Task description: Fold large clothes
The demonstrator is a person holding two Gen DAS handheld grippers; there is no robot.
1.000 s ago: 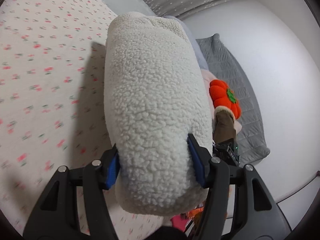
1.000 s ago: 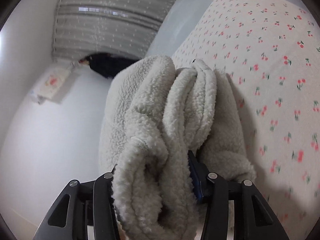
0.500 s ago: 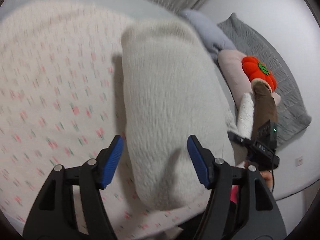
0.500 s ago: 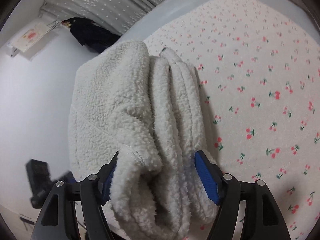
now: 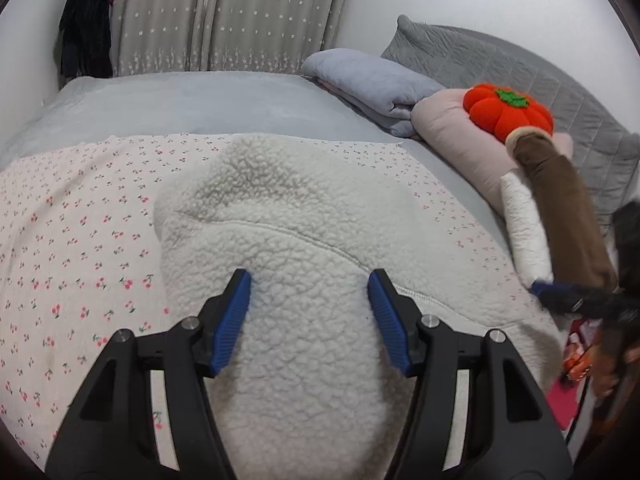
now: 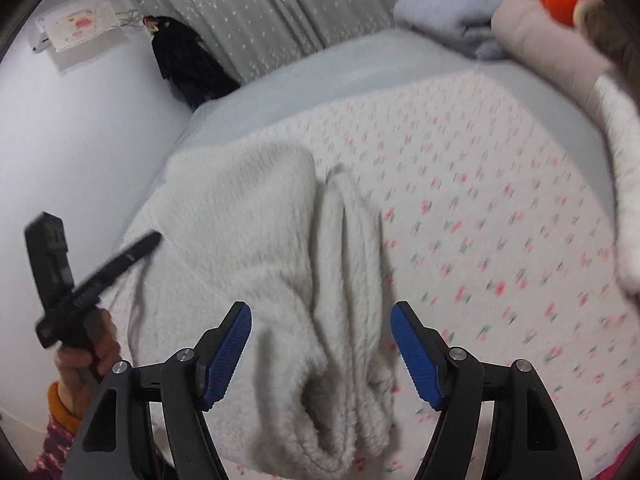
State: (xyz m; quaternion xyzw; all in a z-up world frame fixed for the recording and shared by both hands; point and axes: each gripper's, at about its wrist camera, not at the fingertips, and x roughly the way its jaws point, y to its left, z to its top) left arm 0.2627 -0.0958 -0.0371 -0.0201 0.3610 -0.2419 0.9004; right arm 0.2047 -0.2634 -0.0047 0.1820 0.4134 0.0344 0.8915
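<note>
A cream fleece garment [image 5: 304, 216] lies folded in a thick bundle on the cherry-print sheet [image 5: 80, 232], near the bed's front edge. My left gripper [image 5: 309, 276] hovers over its near end; its jaws are closing, with the blue pads clear of the pile and fleece below the gap. My right gripper [image 6: 320, 308] stands open above the garment's layered edge [image 6: 352, 248], its pads off the cloth. The right wrist view is blurred. In it the left gripper [image 6: 80, 280] shows at the left, in a person's hand [image 6: 86, 356].
At the bed's head lie a folded blue-grey blanket [image 5: 372, 84], a pink pillow [image 5: 452, 132], an orange pumpkin plush [image 5: 508, 110] and a brown-and-white plush [image 5: 560, 208]. A grey curtain [image 5: 240, 16] and a dark hanging garment [image 5: 86, 28] stand behind.
Both grippers let go of the fleece bundle and pulled back and up while rolling level. The fleece now rests on the sheet.
</note>
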